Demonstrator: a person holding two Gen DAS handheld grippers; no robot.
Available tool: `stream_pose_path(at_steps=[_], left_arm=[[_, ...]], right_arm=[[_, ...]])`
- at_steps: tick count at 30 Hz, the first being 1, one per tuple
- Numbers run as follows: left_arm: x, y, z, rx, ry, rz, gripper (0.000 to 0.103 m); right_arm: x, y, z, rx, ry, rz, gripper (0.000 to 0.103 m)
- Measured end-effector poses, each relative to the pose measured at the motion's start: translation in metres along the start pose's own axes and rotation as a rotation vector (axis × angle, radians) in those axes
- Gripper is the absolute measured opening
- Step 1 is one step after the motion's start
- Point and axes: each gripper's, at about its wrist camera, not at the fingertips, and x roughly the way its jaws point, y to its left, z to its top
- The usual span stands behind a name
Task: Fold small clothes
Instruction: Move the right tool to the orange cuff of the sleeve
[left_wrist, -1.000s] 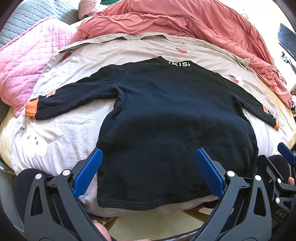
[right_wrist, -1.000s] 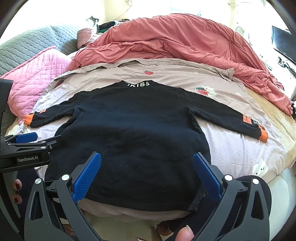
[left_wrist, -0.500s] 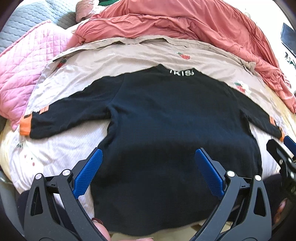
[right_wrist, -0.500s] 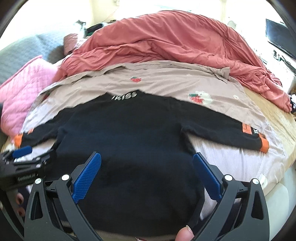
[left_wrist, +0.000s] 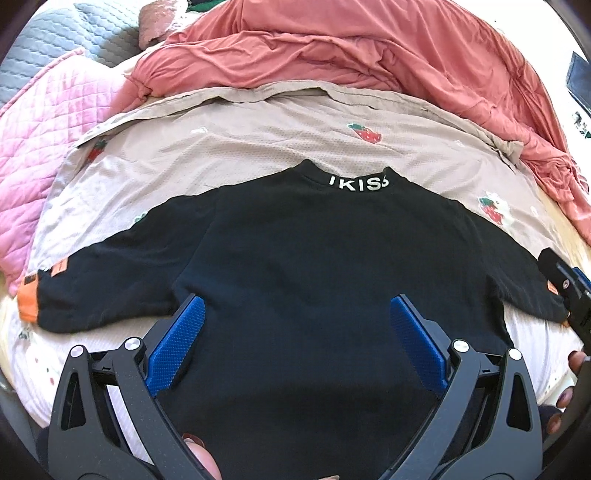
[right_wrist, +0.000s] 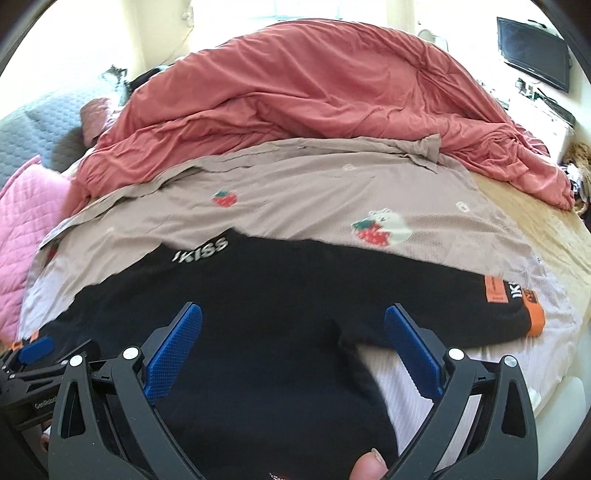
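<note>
Both cameras have been carried forward over the black sweater, spread flat on the bed collar away, sleeves running left-right, with left hand-held gripper and right hand-held gripper held spread, empty, each nearest its own sleeve.

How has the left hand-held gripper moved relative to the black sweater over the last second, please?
Yes. The left hand-held gripper has moved forward over the black sweater, toward its lettered collar: the hem has dropped out of view and its open fingertips now sit near the armpits.
</note>
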Motion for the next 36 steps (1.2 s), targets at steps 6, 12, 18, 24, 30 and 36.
stream_pose_path(at_steps=[6,12,18,24,30,36], left_arm=[[0.031,-0.010,0.018,0.006,0.027,-0.002,0.094],[0.056,-0.023,0.029,0.026,0.037,-0.027,0.094],[0.075,-0.042,0.034,0.052,0.042,-0.026,0.094],[0.090,-0.057,0.031,0.073,0.022,-0.043,0.094],[0.112,-0.067,0.016,0.124,0.047,0.007,0.094],[0.132,-0.071,-0.001,0.153,0.077,0.038,0.094]], right_arm=[[0.030,-0.033,0.013,0.055,0.001,-0.063,0.099],[0.054,-0.083,0.014,0.129,0.020,-0.117,0.099],[0.066,-0.127,0.013,0.211,0.025,-0.165,0.099],[0.064,-0.190,0.008,0.325,0.012,-0.266,0.099],[0.056,-0.270,-0.011,0.500,0.016,-0.387,0.099],[0.069,-0.331,-0.042,0.643,0.098,-0.451,0.099]])
